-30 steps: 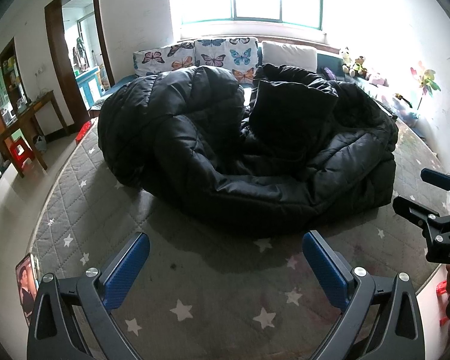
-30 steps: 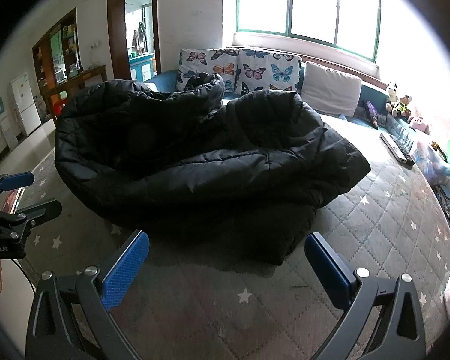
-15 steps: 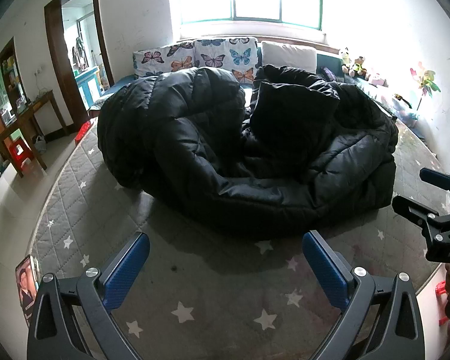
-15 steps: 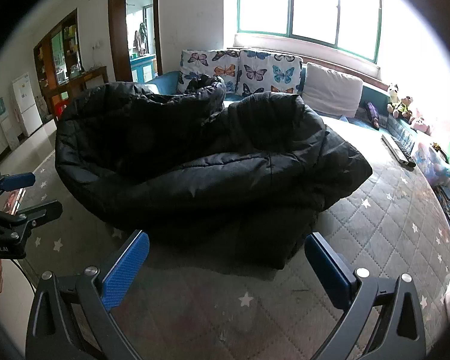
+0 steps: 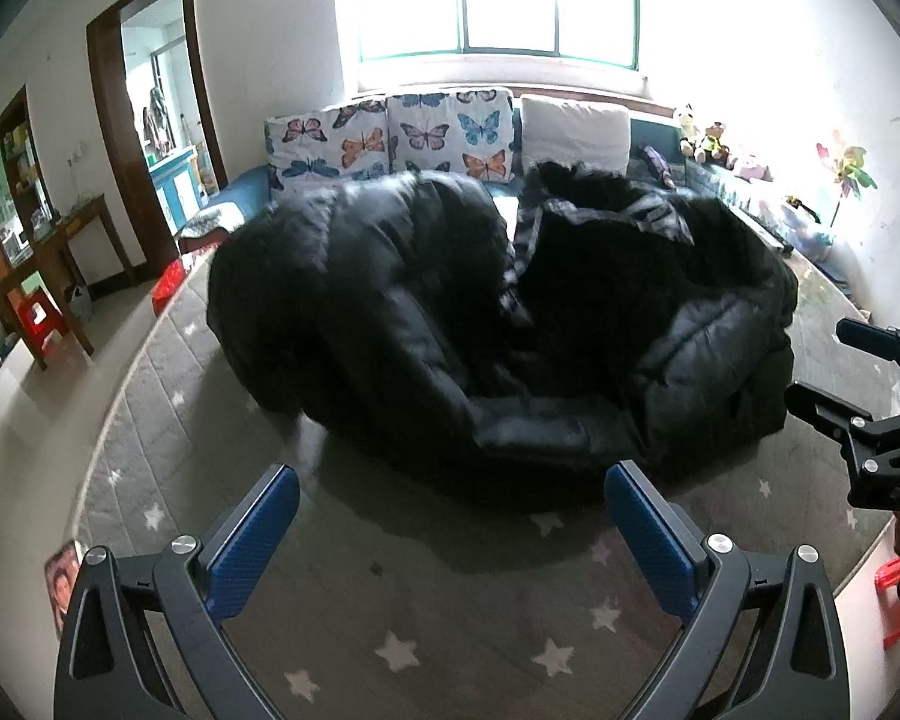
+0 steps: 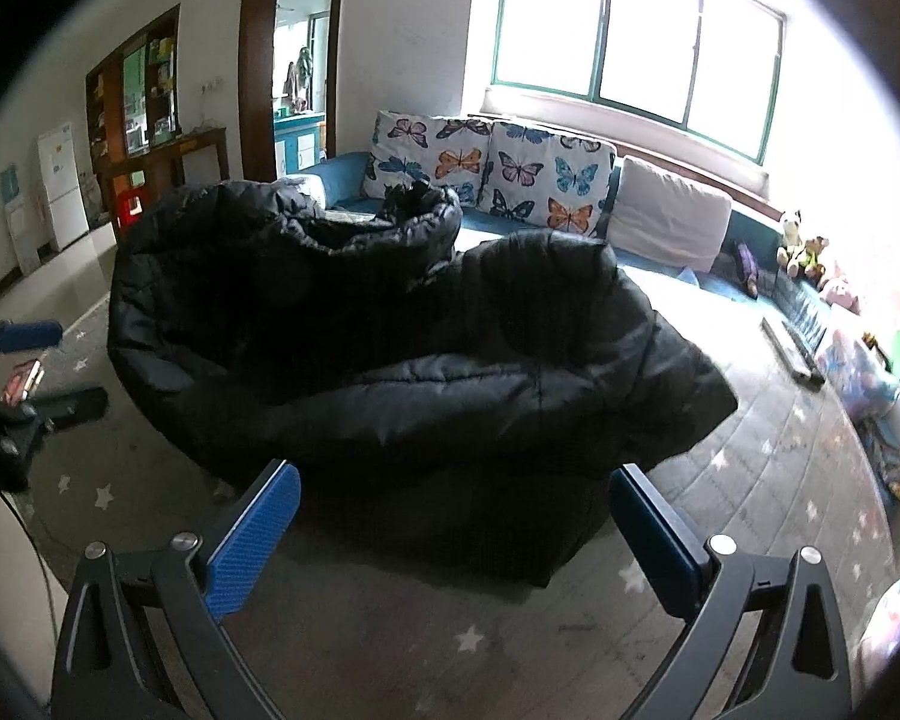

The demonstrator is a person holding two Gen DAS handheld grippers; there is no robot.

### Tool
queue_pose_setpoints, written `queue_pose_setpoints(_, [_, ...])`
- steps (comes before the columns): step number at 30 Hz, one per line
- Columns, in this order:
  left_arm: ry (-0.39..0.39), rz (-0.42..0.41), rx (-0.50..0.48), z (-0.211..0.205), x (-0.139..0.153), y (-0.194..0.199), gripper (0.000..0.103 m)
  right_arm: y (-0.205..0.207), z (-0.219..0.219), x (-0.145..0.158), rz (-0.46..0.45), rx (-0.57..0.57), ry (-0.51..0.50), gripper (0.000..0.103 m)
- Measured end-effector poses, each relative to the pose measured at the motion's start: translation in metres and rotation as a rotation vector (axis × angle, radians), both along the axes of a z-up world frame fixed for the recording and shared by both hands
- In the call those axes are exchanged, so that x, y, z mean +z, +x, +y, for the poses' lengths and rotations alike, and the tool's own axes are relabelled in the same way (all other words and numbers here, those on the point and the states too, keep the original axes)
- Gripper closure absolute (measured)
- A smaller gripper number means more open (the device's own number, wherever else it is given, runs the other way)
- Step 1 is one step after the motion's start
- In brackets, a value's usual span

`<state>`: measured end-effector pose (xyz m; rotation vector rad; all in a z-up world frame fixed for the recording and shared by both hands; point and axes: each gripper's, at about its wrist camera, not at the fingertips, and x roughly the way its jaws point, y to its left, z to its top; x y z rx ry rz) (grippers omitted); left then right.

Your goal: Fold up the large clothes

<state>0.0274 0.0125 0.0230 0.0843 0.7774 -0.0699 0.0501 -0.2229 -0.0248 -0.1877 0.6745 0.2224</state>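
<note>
Garment: the black puffer coat (image 5: 498,324) lay in a loose, crumpled heap on the star-patterned grey mattress (image 5: 450,618), its bulk toward the butterfly cushions (image 5: 390,141) and its near edge just ahead of both tools.
Step in hand: you appeared to be approaching the heap to take a first hold; no part of the coat was flat yet, so little of the fold seemed done.
Left gripper (image 5: 450,531): jaws stood wide and empty, hovering low over bare mattress, aimed at the near rim of the coat but apart from it.
Right gripper (image 6: 453,531): jaws likewise stood wide and empty, with the coat's overhanging lower edge just beyond the blue pads (image 6: 252,546).
Pose: you held both tools roughly level, side by side, pointing forward toward the window (image 6: 630,54); each tool showed at the edge of the other's view.
How to do it well: you would have done best to seek a hem or shoulder seam, not a puffed middle panel, since slick padded fabric probably slips from a shallow pinch.
Spacing: gripping two well-separated points on one edge would likely have let you shake the coat flat before folding.
Risk: a hold through several layers could have dragged the whole heap.
</note>
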Motion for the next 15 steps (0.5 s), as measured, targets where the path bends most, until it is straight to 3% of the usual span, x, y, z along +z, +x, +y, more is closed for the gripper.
queue_pose_setpoints(5, [0.001, -0.042, 0.010, 0.016, 0.022, 0.016, 0.000, 0.010, 0.000, 0.011, -0.028, 0.033, -0.007, 0.000])
queue_pose_setpoints(10, [0.089, -0.098, -0.014, 0.028, 0.046, 0.043, 0.000, 0.029, 0.002, 0.018, -0.026, 0.067, -0.008, 0.000])
queue_pose_setpoints(15, [0.151, -0.095, -0.096, 0.030, 0.058, 0.075, 0.000, 0.048, 0.011, 0.030, -0.008, 0.125, 0.042, 0.000])
